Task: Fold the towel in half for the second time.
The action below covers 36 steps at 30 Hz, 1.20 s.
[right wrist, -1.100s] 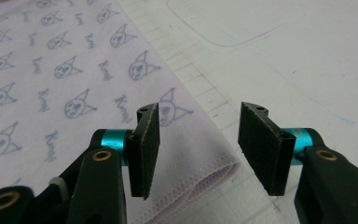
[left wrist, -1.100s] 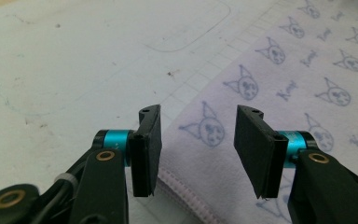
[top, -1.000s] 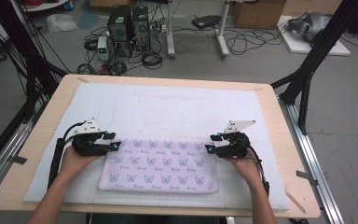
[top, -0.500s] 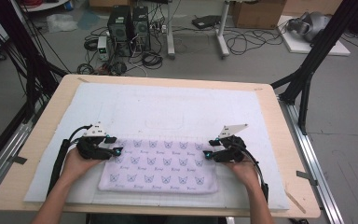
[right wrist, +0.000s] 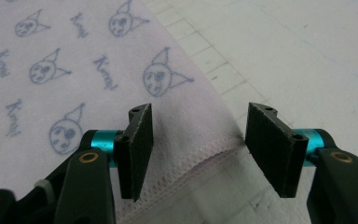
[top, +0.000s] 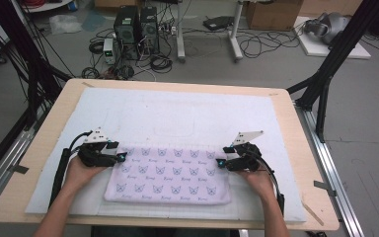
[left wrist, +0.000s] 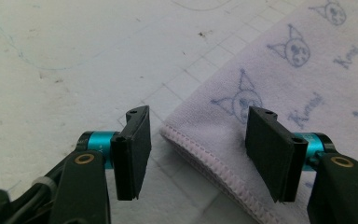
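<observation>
A pale lilac towel (top: 168, 175) printed with cat faces lies folded flat on the white mat, near the front edge. My left gripper (top: 122, 157) is at its far left corner. In the left gripper view my left gripper (left wrist: 198, 154) is open, its jaws have just been opening, and the towel's stitched corner (left wrist: 214, 154) lies on the mat between them, free of the pads. My right gripper (top: 220, 162) is at the far right corner. It (right wrist: 198, 149) is open too and has just been opening, with the hemmed towel edge (right wrist: 200, 154) loose between its jaws.
The white mat (top: 187, 113) covers most of the wooden table (top: 296, 148), with bare mat beyond the towel. Black frame posts (top: 325, 79) stand at the table's sides. Computers and cables (top: 138, 29) sit on the floor behind.
Both hands stay at the towel's far corners with barely any shift. The towel lies flat as before.
</observation>
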{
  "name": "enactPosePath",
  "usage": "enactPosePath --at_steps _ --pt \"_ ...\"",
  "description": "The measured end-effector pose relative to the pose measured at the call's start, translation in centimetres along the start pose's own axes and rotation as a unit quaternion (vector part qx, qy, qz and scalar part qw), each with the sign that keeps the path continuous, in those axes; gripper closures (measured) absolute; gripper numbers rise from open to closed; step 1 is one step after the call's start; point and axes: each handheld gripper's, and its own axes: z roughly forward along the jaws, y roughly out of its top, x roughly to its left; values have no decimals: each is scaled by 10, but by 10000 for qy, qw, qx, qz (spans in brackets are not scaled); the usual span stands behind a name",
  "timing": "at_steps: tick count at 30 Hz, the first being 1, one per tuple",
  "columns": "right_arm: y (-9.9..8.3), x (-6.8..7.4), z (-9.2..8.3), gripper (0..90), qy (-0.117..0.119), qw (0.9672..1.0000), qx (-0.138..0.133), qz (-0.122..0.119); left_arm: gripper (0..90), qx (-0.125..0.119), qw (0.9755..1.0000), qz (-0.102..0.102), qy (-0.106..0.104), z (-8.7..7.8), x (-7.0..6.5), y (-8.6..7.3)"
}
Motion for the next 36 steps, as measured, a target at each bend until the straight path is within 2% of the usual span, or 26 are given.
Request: enactPosePath --at_steps 6,7,8,9,10,11,12,13,16,17,19,22,24,25,28,29,30,31,32,33,34,35,36 --pt "-3 -4 4 428 137 9997 82 193 457 82 9999 -30 -78 3 -1 1" --pt "-4 -6 4 472 209 9994 59 282 473 99 9998 -74 -150 3 0 0" --pt "-4 -6 4 472 209 9994 59 282 507 99 9998 -74 -150 3 0 0" --pt "-5 -7 3 542 306 9990 43 314 531 106 9998 -26 -169 2 -1 1" --pt "-5 -7 3 542 306 9990 43 314 545 106 9998 -26 -169 2 -1 1" --pt "-5 -6 3 634 451 9983 60 360 565 126 9998 18 -173 2 -3 2" --pt "-5 -6 3 634 451 9983 60 360 606 126 9998 18 -173 2 -3 2" --pt "-5 -5 4 709 614 9974 61 371 648 141 9996 68 -254 1 -4 2" --pt "-4 -5 4 733 625 9974 62 353 738 159 9995 106 -254 1 -6 3" --pt "-4 -3 3 744 613 9975 92 342 749 178 9995 199 -167 0 -10 4" --pt "-2 -2 2 756 589 9979 91 270 785 173 9995 253 -92 -1 -12 5" --pt "0 0 0 765 533 9984 105 173 801 167 9995 283 -17 -2 -14 7" --pt "2 0 -4 771 526 9985 11 157 811 148 9994 307 46 -3 -14 9" --pt "5 -2 -8 773 515 9985 -108 143 813 112 9994 311 84 -4 -14 12" --pt "10 -3 -11 774 440 9989 -104 103 815 -29 9993 321 189 -5 -13 20" --pt "18 -5 -13 774 339 9994 -82 39 815 -126 9989 344 294 -5 -11 30" --pt "18 -5 -13 774 339 9994 -82 39 814 -126 9989 344 294 -5 -11 30" --pt "27 -13 -16 773 190 9997 -133 36 814 -230 9984 325 411 -5 -6 40" --pt "27 -13 -16 773 190 9997 -133 36 814 -230 9984 325 411 -5 -6 40" --pt "34 -20 -19 773 43 9998 -214 47 814 -348 9978 269 501 -4 1 50" --pt "34 -20 -19 773 43 9998 -214 47 814 -348 9978 269 501 -4 1 50" --pt "42 -30 -21 773 -37 9994 -315 128 814 -418 9973 208 570 -4 8 59" --pt "42 -30 -21 773 -37 9994 -315 128 815 -418 9973 208 570 -4 8 59"
